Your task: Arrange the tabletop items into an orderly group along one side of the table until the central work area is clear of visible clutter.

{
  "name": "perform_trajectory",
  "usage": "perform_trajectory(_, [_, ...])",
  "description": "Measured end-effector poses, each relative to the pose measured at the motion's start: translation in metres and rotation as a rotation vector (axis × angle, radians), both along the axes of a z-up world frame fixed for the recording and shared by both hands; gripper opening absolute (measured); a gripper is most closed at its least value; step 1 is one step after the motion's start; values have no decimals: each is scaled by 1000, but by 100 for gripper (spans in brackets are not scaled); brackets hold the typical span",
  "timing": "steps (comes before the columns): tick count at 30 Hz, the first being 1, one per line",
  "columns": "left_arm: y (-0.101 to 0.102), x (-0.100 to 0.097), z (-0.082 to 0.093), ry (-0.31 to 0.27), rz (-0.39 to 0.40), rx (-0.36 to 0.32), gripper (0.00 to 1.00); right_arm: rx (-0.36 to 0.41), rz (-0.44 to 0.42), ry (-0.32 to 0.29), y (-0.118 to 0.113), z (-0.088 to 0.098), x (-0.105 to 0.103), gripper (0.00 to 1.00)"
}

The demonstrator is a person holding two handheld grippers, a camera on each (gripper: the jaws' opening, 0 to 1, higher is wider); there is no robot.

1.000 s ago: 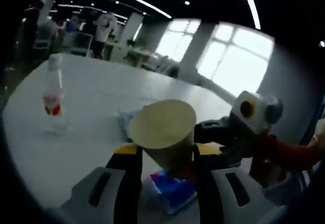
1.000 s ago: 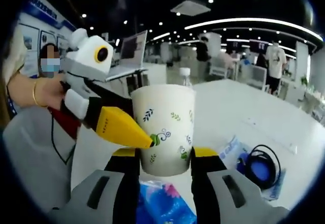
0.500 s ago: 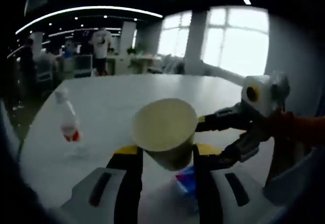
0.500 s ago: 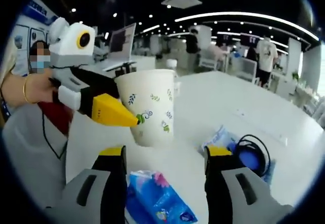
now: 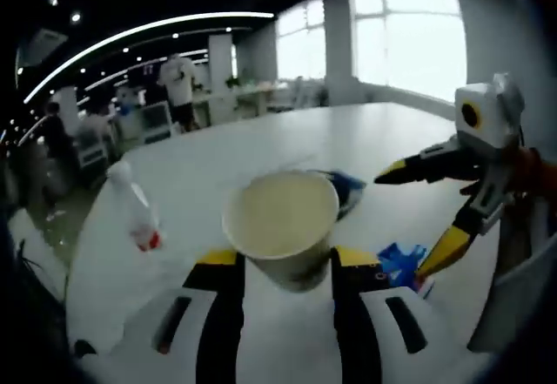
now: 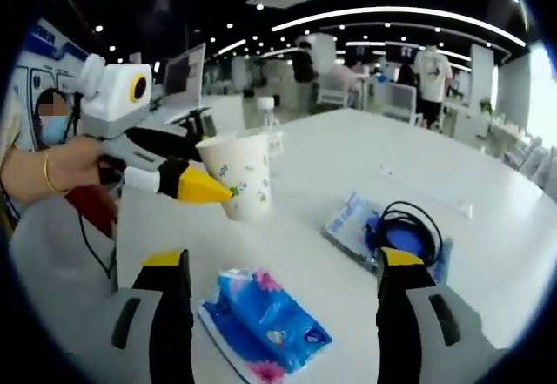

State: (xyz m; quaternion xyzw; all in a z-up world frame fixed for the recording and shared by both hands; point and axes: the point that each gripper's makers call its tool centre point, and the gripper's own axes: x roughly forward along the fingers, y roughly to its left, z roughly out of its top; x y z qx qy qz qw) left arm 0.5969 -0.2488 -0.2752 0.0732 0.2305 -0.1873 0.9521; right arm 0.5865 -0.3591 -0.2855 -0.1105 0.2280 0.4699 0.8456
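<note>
In the right gripper view a person's hand [image 6: 65, 168], with a bracelet on the wrist, grasps the left gripper [image 6: 213, 171] and holds it out level above the table [image 6: 348, 153], its yellow-tipped jaws pointing across the view. Those jaws are clamped on a paper cup [image 6: 242, 175] printed with small leaf patterns; the cup is raised clear of the tabletop and tilts slightly. In the left gripper view the same cup [image 5: 283, 223] sits between that gripper's own two jaws, mouth toward the camera, and nothing inside it can be made out. The right gripper [image 6: 283, 271] has its jaws spread wide with nothing between them, and it hangs over the near part of the table; in the left gripper view it [image 5: 409, 218] comes in from the right, its two yellow-tipped jaws well apart. On the table below it lies a blue packet of tissues [image 6: 261, 319] with a floral print. Further out a coiled black cable [image 6: 405, 227] rests on a blue and clear plastic pouch [image 6: 352, 218]. A clear water bottle [image 5: 139, 214] with a white cap and red label stands near the table's far edge, close behind the raised cup in the right gripper view.
</note>
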Motion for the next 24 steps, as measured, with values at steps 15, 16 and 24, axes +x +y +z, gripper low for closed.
perform_trajectory(15, [18,25,-4,5,39,43,36,-11,-101,11,-36,6,-10,99])
perform_trajectory(16, [19,27,-4,5,43,44,36,-13,-103,14,-37,6,-10,99])
perform_trajectory(24, [31,49,-9,8,72,55,36,-13,-114,29,-46,3,-16,99])
